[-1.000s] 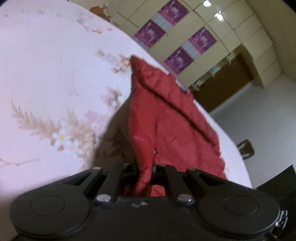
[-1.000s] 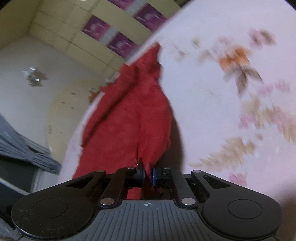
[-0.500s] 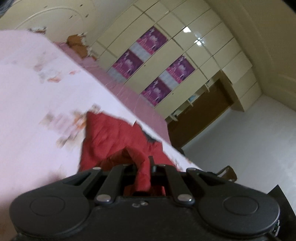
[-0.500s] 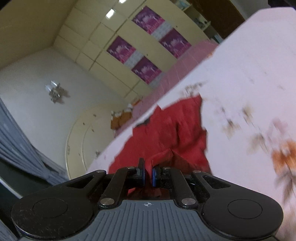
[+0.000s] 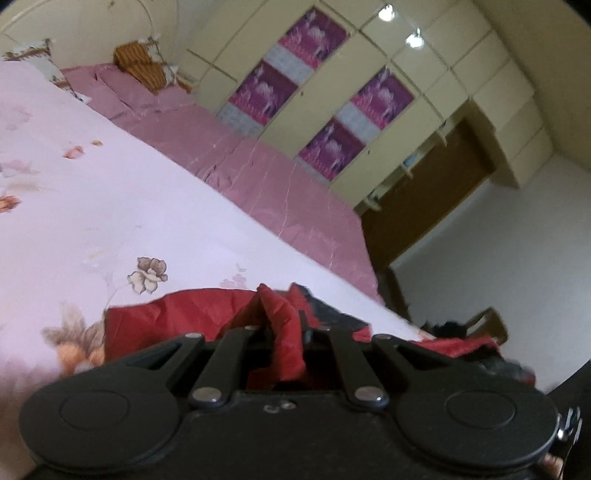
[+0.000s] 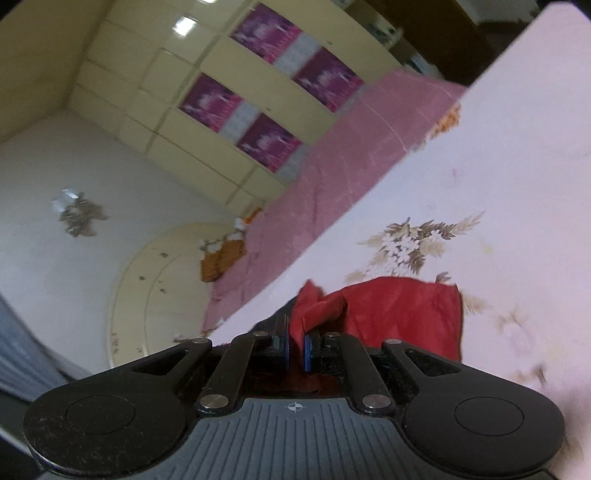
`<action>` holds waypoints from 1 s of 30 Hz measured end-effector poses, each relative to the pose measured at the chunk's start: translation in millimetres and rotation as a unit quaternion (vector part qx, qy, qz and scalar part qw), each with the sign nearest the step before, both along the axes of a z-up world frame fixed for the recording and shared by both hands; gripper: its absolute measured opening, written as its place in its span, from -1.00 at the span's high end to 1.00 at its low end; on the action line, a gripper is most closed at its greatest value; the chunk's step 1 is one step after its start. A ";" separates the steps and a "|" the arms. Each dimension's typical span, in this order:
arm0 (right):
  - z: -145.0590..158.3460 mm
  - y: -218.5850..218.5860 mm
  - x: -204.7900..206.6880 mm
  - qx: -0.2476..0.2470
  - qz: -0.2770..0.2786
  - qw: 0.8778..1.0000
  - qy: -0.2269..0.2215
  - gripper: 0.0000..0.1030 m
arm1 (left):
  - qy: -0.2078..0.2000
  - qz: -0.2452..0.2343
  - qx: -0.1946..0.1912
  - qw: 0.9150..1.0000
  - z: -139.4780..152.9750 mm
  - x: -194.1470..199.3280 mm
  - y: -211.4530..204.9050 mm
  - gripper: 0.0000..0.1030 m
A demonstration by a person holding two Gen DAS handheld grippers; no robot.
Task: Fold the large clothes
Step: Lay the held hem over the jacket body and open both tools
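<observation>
Both grippers, left [image 5: 282, 328] and right [image 6: 295, 345], clamped red jacket [image 6: 402, 314] edges, apparently for folding across the bedspread [image 5: 110, 206].

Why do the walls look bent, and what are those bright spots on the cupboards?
Left wrist view: the fisheye lens curves the wardrobe, and lamp glare shines off its glossy doors. Right wrist view: same bending, glare again, purple panels blurred.
</observation>
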State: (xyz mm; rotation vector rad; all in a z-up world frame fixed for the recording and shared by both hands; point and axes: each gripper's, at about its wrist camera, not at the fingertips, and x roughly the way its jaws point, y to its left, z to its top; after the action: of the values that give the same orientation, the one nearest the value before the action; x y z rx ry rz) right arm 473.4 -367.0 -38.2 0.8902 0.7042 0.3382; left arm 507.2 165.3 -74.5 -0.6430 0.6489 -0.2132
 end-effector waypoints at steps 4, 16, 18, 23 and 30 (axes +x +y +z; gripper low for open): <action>-25.3 0.4 32.6 -0.062 -0.029 0.997 0.020 -0.24 | 0.005 0.039 -0.027 0.999 -22.3 20.4 18.4 -0.56; -75.1 20.0 80.2 -0.204 0.038 0.977 0.052 -0.25 | 0.097 -0.052 0.094 0.989 -59.9 74.9 8.0 -0.34; -83.5 22.5 87.4 -0.211 0.046 0.975 0.054 0.15 | 0.105 -0.069 0.120 0.985 -62.1 78.9 0.3 -0.14; -70.3 30.5 78.7 -0.246 0.052 0.968 0.003 0.94 | 0.043 -0.083 0.151 0.984 -40.6 63.0 -8.2 0.81; -27.8 45.3 70.3 -0.293 0.018 0.950 -0.103 0.95 | -0.043 -0.060 0.169 0.983 -10.0 66.6 -13.1 0.86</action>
State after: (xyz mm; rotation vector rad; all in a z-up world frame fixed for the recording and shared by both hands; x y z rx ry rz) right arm 543.7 -321.6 -66.0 0.2721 0.5801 0.2289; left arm 573.8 152.1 -84.4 -0.2663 0.6238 -0.2347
